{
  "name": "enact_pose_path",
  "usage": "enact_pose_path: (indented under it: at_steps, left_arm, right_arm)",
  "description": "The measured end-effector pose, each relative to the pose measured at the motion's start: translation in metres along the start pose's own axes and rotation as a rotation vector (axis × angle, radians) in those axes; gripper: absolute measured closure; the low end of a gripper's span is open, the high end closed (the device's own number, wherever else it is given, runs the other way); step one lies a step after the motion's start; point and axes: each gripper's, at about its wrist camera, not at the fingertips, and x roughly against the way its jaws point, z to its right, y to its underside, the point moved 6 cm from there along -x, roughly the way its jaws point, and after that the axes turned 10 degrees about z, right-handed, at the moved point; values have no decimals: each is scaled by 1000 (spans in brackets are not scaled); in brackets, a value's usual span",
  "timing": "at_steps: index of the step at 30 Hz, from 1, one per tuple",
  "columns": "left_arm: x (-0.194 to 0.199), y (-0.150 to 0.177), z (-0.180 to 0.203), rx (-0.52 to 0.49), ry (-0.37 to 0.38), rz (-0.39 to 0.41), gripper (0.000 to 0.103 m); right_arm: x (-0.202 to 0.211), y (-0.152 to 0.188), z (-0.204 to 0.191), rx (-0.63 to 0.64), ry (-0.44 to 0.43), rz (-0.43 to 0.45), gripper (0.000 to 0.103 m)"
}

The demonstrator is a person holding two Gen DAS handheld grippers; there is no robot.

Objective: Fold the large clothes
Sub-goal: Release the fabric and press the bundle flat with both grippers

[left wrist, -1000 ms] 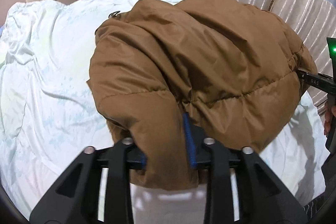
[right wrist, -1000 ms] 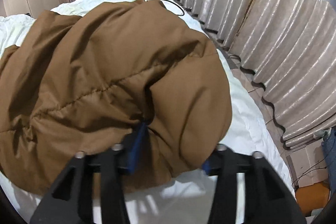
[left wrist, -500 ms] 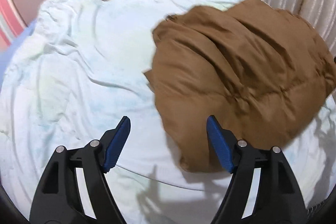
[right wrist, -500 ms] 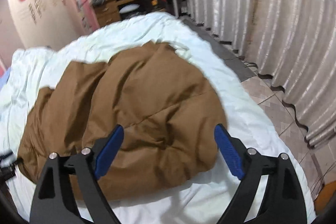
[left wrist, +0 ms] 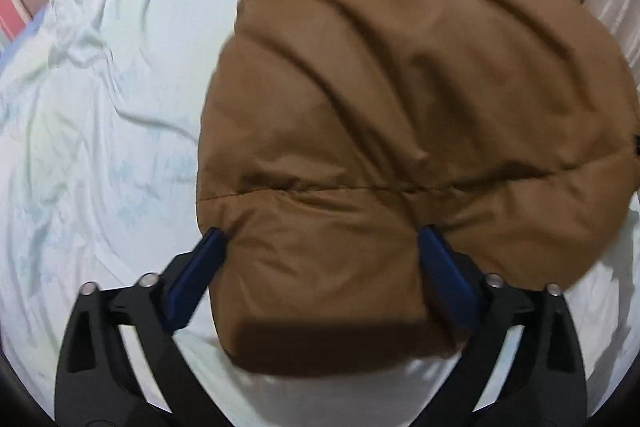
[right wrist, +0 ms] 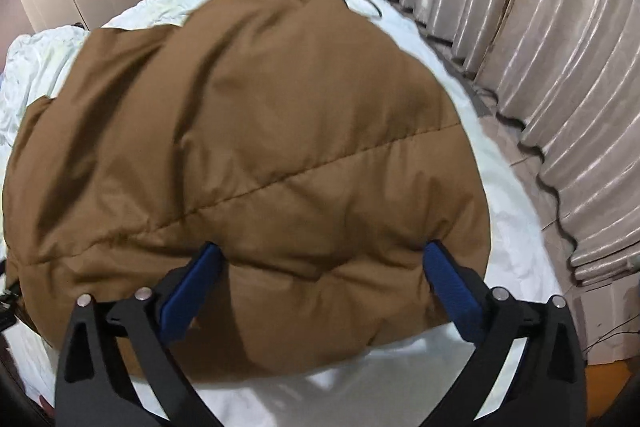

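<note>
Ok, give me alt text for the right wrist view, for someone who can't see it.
A brown puffer jacket lies bunched on a white bedsheet, filling most of the view. The right gripper has its blue-padded jaws opening wide, straddling the jacket's near edge with fabric between them. Silvery pleated curtains line the right side.

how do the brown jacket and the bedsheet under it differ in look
The brown jacket is puffy and quilted, with stitched seams; the bedsheet is thin and flat with fine creases. The jacket is plain dark brown; the sheet is pale with a faint bluish print. The jacket lies bunched in a mound; the sheet is spread wide. Both are soft fabric.
</note>
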Motion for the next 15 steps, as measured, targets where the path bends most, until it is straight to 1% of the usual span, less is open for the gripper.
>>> enact_pose_path:
  at_steps: [3, 7, 9, 12, 14, 15]
  left_arm:
    - [-14, 1, -14, 86, 70, -35, 3]
    - [-23, -1, -26, 111, 106, -46, 3]
    - [-26, -2, -28, 113, 109, -44, 3]
    - [-27, -4, -31, 106, 104, -33, 3]
    - [-22, -3, -34, 114, 112, -14, 3]
    - [-20, -1, -35, 115, 117, 1, 3]
  right_arm:
    - [-17, -1, 11, -65, -63, -20, 1]
    - [-38, 2, 14, -87, -103, -32, 1]
    - [-44, 4, 14, -94, -102, -28, 1]
    - [-46, 4, 12, -97, -74, -17, 1]
    - [-43, 6, 12, -115, -57, 11, 1]
    - [-37, 9, 9, -130, -40, 54, 1]
